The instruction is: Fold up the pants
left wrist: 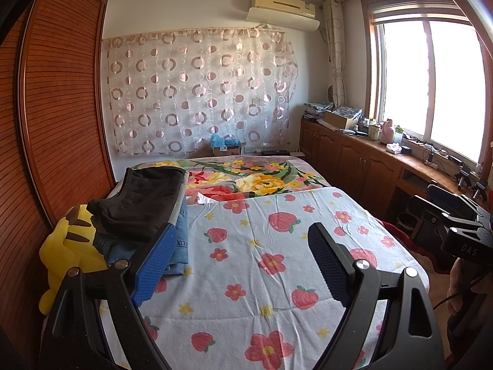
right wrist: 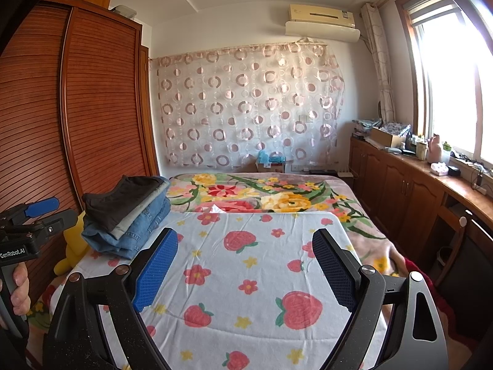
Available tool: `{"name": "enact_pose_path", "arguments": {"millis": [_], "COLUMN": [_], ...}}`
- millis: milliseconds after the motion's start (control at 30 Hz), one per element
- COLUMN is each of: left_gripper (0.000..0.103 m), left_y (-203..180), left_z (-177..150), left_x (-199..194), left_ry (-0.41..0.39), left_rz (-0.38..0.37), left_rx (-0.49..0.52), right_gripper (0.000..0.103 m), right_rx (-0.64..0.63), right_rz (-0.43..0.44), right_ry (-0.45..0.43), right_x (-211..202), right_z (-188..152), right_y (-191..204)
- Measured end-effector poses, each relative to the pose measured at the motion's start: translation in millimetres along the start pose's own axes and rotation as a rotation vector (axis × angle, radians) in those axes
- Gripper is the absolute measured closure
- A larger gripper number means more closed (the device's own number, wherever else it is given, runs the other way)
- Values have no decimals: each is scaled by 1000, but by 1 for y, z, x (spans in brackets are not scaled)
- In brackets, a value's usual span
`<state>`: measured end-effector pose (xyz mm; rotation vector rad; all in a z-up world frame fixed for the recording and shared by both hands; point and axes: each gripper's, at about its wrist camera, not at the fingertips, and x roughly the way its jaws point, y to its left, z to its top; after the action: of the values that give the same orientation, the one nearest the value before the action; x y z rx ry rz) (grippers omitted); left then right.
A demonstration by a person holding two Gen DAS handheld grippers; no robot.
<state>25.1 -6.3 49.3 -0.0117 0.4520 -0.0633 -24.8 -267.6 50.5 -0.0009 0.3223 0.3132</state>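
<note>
A bed (left wrist: 277,333) covered by a pale sheet printed with strawberries and flowers fills the foreground of a sunlit bedroom, with a floral blanket (left wrist: 246,182) spread across its far half. To the left stands a slatted wooden wardrobe (left wrist: 61,108); a circle-patterned curtain (left wrist: 200,92) hangs on the back wall below an air conditioner (left wrist: 283,7). Along the right wall, a wooden cabinet run (left wrist: 348,160) under the window (left wrist: 431,86) carries boxes, bottles and small clutter.

A stack of folded pants (right wrist: 129,215) sits on the bed's left edge, near the wardrobe: a dark pair (left wrist: 141,200) on top, a grey layer beneath it in the right wrist view, and blue denim (right wrist: 144,231) at the bottom. A yellow plush toy (left wrist: 67,252) lies just beside the stack, between it and the wardrobe.

The left hand-held gripper (left wrist: 243,259) hangs above the sheet with its 2 blue-padded fingers spread wide apart, holding nothing; its left finger overlaps the stack's near corner in its own view, though contact cannot be judged. The right hand-held gripper (right wrist: 246,265) also hangs over the sheet, its fingers equally spread and empty, well apart from the stack. Each camera catches the other tool at its frame edge, gripped by the person's hand (right wrist: 18,289).
</note>
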Motion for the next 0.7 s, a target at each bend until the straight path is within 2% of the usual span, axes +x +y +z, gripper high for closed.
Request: {"name": "enact_pose_path", "arguments": {"millis": [700], "left_gripper": [16], "left_y": [0], "left_z": [-1], "left_x": [1], "left_ry": [-1], "left_rz": [0], "left_rx": [0], "right_gripper": [13], "right_rx": [2], "right_rz": [-1], "right_ry": [0], "right_x": [0], "right_z": [-1], "right_y": [-1]}}
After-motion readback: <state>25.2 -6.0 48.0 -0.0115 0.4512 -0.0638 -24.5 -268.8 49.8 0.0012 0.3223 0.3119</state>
